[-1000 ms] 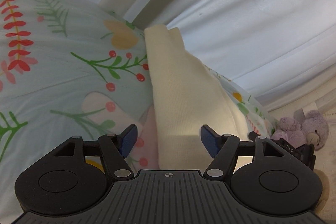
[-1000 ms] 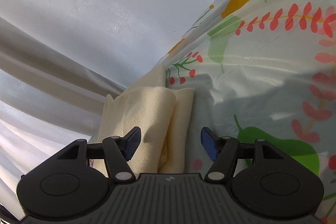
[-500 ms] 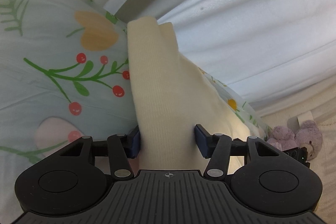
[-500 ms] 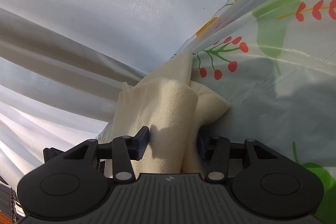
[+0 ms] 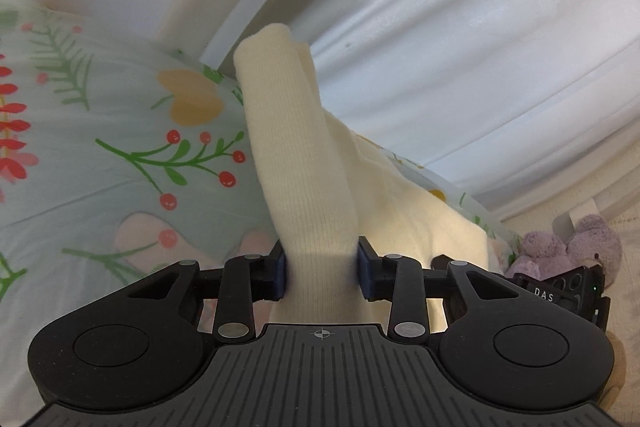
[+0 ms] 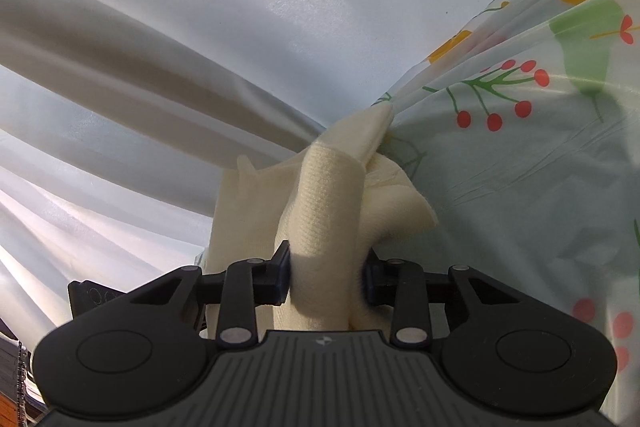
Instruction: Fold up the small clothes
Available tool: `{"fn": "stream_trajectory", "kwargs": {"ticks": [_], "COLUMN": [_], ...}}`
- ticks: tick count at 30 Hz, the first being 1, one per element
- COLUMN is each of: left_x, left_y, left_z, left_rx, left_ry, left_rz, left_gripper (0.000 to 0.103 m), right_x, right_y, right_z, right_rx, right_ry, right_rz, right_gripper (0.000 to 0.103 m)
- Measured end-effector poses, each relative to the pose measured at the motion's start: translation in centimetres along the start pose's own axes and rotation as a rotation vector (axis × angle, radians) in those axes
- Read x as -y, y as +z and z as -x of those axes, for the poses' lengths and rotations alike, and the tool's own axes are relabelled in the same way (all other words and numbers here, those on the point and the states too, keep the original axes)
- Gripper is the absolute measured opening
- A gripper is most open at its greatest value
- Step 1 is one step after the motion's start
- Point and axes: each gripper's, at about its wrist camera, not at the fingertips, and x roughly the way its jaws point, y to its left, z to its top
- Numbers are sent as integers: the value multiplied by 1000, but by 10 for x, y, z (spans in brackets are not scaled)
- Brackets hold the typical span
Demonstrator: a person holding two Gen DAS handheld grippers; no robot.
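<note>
Cream knit garment [image 5: 308, 187] on the floral tablecloth [image 5: 120, 167] looks light, soft and floppy, so both the left claw [image 5: 320, 271] and right claw [image 6: 326, 273] are pinching bunched edges, which seems the sensible grab.

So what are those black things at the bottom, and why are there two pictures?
Those black things are grabbers with two fingers. A person holds one in each hand, and each grabber has a small camera that looks forward along its fingers. That is why there are two pictures: one from the left gripper, one from the right gripper.

Both grabbers are shut on the same cream cloth, a small knitted piece of clothing that is to be folded. Each pinches a bunched part of it. The cloth lies on a flowery sheet with red berries and green leaves. Behind it hangs a white curtain. In the left picture a purple teddy sits at the far right.
</note>
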Motion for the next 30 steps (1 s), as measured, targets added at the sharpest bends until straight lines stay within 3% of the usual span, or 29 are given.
{"fn": "stream_trajectory", "kwargs": {"ticks": [5,8,10,13,15,17,19,22,24,26,30], "left_x": [-5,-12,-18,-20,-21,-18,-17,-22,-25,-26,-28], "left_y": [-13,-26,-36,-49,-54,-56,-55,-48,-41,-34,-20], "left_z": [43,58,57,61,78,87,89,87,81,70,52], "left_rx": [35,69,71,97,150,194,224,234,243,267,299], "left_ry": [111,232,328,451,483,522,539,536,521,529,570], "left_rz": [-9,-32,-50,-121,-172,-203,-210,-143,-89,-28,-4], "left_gripper": [38,40,43,52,54,54,56,57,57,57,62], "right_x": [-25,-37,-47,-67,-80,-89,-104,-129,-150,-158,-153], "right_y": [-29,-46,-56,-63,-68,-70,-71,-74,-83,-87,-86], "right_z": [-17,-35,-47,-49,-42,-27,-19,-39,-72,-101,-134], "right_rx": [-80,-136,-142,-112,-59,33,109,72,19,-2,-17], "right_ry": [46,39,-15,-210,-334,-432,-471,-407,-403,-418,-498], "right_rz": [0,37,96,270,387,462,542,623,717,763,788], "right_gripper": [33,33,33,41,49,50,51,50,38,35,29]}}
